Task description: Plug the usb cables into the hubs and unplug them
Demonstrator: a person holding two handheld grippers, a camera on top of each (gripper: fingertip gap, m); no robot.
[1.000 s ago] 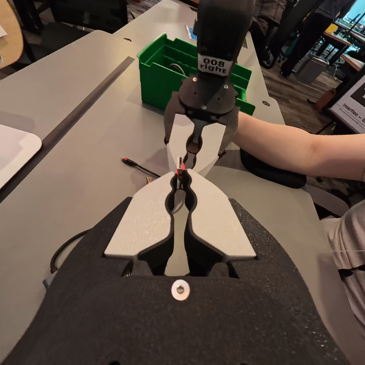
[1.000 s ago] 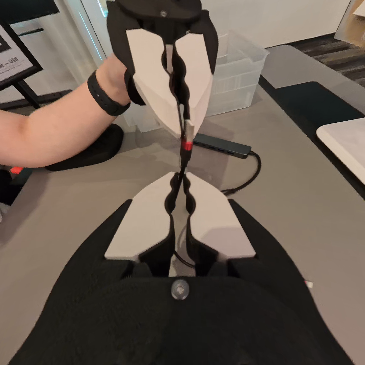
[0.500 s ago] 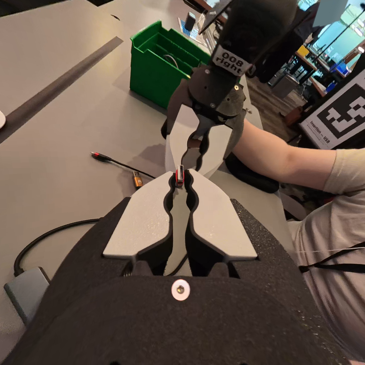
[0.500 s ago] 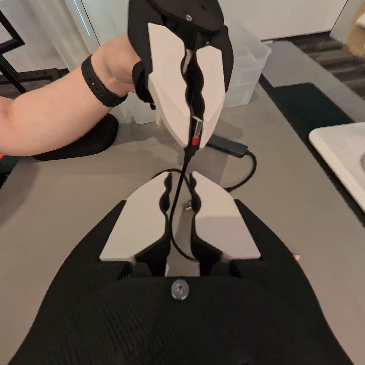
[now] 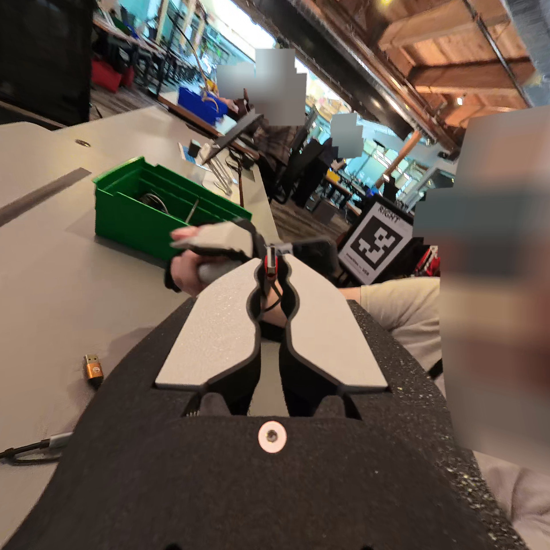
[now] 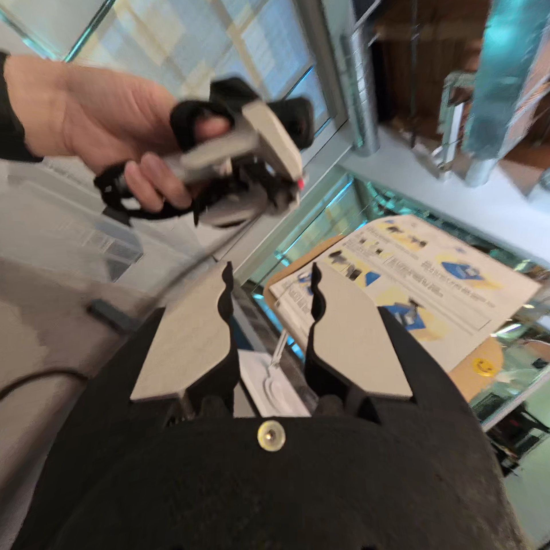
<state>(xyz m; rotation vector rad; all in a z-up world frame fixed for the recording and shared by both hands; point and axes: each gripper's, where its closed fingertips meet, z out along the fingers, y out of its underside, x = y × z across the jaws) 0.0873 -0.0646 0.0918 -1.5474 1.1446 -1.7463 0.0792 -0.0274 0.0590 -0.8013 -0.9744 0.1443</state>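
Left wrist view shows us the left tool (image 5: 270, 262) clenched on the USB plug (image 5: 270, 261), its metal end pointing up past the fingertips and its red collar pinched between them, the black cable (image 5: 273, 300) trailing down through the gap. We note the plug is raised above the grey bench (image 5: 59, 282), clear of any hub. An orange adapter (image 5: 94, 367) lies loose on the bench at left, near the green bin (image 5: 143, 220). Right wrist view shows the right tool (image 6: 270, 275) released and holding nothing; it is heavily blurred. We cannot make out a hub with certainty in either view. We judge the step to be carrying the plug toward insertion. Next, the plug must be turned to face a port and aligned squarely.
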